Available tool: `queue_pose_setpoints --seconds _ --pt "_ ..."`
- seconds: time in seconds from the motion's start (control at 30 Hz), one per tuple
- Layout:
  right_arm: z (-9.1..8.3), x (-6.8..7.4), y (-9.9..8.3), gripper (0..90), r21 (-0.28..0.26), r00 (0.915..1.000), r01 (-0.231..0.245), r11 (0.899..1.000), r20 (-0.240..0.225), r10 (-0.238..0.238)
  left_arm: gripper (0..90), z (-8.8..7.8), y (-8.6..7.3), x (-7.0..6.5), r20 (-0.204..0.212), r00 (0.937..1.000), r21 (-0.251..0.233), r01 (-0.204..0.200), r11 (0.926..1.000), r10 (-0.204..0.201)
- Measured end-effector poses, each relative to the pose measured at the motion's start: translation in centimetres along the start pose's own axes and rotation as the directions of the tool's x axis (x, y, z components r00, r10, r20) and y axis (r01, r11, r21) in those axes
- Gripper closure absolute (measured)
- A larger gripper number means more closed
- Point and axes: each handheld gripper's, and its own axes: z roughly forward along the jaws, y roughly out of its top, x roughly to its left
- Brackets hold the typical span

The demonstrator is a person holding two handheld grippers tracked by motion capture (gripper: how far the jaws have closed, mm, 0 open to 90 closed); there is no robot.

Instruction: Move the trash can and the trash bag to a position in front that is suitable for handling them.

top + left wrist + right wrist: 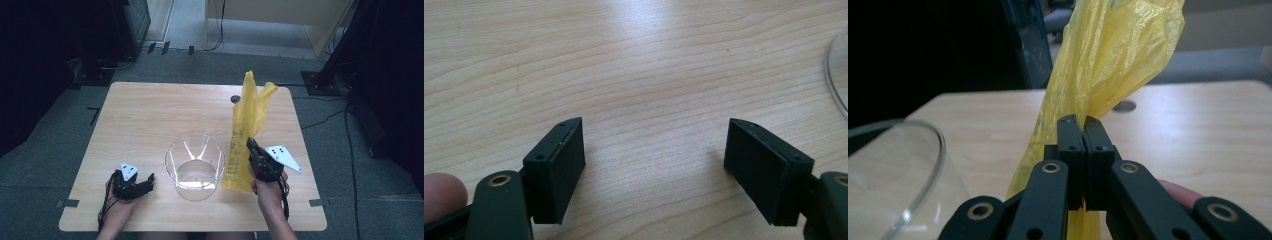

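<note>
Two grippers near front table edge (pixel 190 227): left gripper (pixel 149 181), jaws spread on bare wood, nothing between; right gripper (pixel 251 145), jaws pressed together, pinching yellow plastic bag (pixel 246 125). Between them, clear glass bowl (pixel 195 167), just beside bag. Crinkled, translucent bag raised upright, handles topmost; small dark print, unreadable. Beyond, open tabletop to cable hole (pixel 235 99).

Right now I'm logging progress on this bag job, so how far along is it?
Done: the right tongs are shut on the yellow plastic bag, which hangs upright beside the clear bin. In hand: holding the bag up above the wooden table. Left: the bag is bunched, not spread over the bin's rim, probably the next step. The left tongs rest open on the table, holding nothing.
</note>
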Motion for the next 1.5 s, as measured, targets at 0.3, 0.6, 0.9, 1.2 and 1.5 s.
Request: queue_pose_setpoints --seconds 0.3,0.6,0.9,1.2,1.5 --pt "-0.7 1.4 3.7 89.4 -0.129 0.9996 -0.019 0.991 0.016 0.022 22.8 0.0 0.0 -0.1 -0.005 1.0000 -0.001 0.006 1.0000 -0.006" --pt "-1.8 2.4 7.0 89.4 -0.230 0.9996 -0.025 0.973 0.004 0.027 21.8 0.0 0.0 0.0 -0.005 1.0000 0.000 0.005 1.0000 -0.005" --pt "-2.5 3.1 8.8 89.4 -0.274 0.9988 -0.045 0.961 -0.029 0.039 21.8 0.0 0.0 -0.1 -0.005 1.0000 0.000 0.005 1.0000 -0.005" --pt "-0.7 6.2 7.4 89.4 -0.249 0.9946 -0.061 0.967 -0.096 0.038 21.8 0.0 0.0 0.0 -0.005 1.0000 0.001 0.004 1.0000 -0.004" --pt "2.2 8.8 4.9 89.3 -0.237 0.9844 -0.106 0.966 -0.162 0.068 21.8 0.0 -0.1 -0.1 0.000 1.0000 0.002 0.003 1.0000 -0.003"
